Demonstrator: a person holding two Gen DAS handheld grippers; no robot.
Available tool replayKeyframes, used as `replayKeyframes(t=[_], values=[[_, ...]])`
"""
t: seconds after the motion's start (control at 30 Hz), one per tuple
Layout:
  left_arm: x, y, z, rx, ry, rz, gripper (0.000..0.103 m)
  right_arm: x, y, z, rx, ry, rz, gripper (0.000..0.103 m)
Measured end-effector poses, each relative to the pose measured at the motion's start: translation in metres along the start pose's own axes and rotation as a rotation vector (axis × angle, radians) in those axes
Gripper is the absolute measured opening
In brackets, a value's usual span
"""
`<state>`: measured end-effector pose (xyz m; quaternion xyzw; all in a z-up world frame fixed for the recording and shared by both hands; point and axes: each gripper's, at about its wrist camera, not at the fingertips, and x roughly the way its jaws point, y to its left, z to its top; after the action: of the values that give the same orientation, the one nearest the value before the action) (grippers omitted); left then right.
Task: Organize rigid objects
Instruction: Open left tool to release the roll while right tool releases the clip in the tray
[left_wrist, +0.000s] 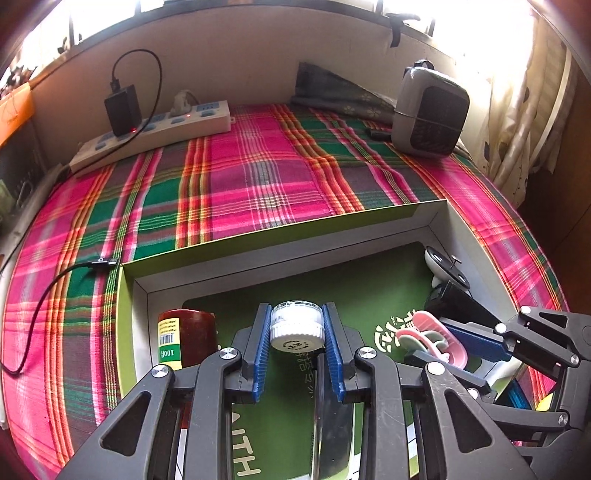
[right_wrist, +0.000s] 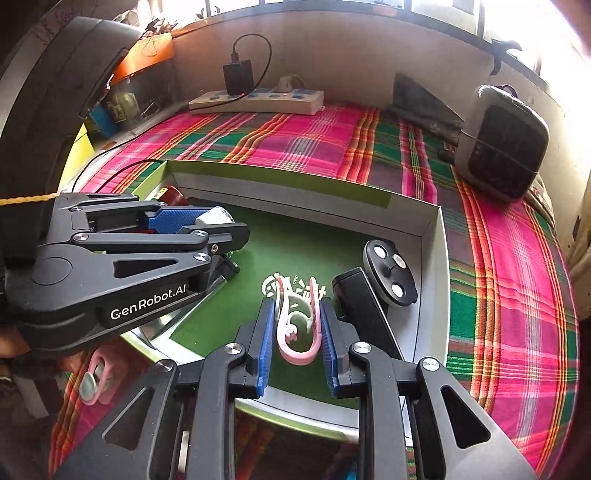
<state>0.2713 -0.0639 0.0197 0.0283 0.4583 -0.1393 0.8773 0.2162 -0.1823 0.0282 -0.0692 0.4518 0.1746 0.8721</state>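
My left gripper is shut on a small clear jar with a white cap, held over the green floor of an open box. My right gripper is shut on a pink clip, also over the box. In the left wrist view the right gripper with the pink clip shows at the right. In the right wrist view the left gripper with the jar shows at the left. A dark red jar lies in the box's left corner.
A round black-and-white gadget on a black block sits at the box's right wall. A power strip with charger and a grey speaker-like device stand at the back of the plaid cloth. A black cable lies left. Another pink clip lies on the cloth.
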Motion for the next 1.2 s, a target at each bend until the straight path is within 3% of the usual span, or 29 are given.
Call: replayKeyframes(t=[0.3, 0.47, 0.7, 1.03, 1.2], values=[[0.000, -0.002, -0.001, 0.002, -0.002, 0.016, 0.027, 0.003, 0.001, 0.000, 0.004, 0.010, 0.006, 0.024], [-0.001, 0.000, -0.001, -0.005, 0.000, 0.023, 0.035, 0.003, 0.000, 0.000, 0.016, 0.011, 0.008, 0.024], [-0.008, 0.002, -0.004, -0.007, -0.006, 0.024, 0.037, 0.001, -0.001, 0.000, 0.033, 0.006, 0.010, 0.025], [-0.034, 0.001, -0.015, -0.012, -0.043, 0.026, 0.038, -0.015, 0.000, -0.005, 0.061, -0.030, 0.013, 0.037], [-0.047, -0.001, -0.022, -0.014, -0.064, 0.040, 0.038, -0.025, 0.002, -0.009, 0.069, -0.049, 0.013, 0.038]])
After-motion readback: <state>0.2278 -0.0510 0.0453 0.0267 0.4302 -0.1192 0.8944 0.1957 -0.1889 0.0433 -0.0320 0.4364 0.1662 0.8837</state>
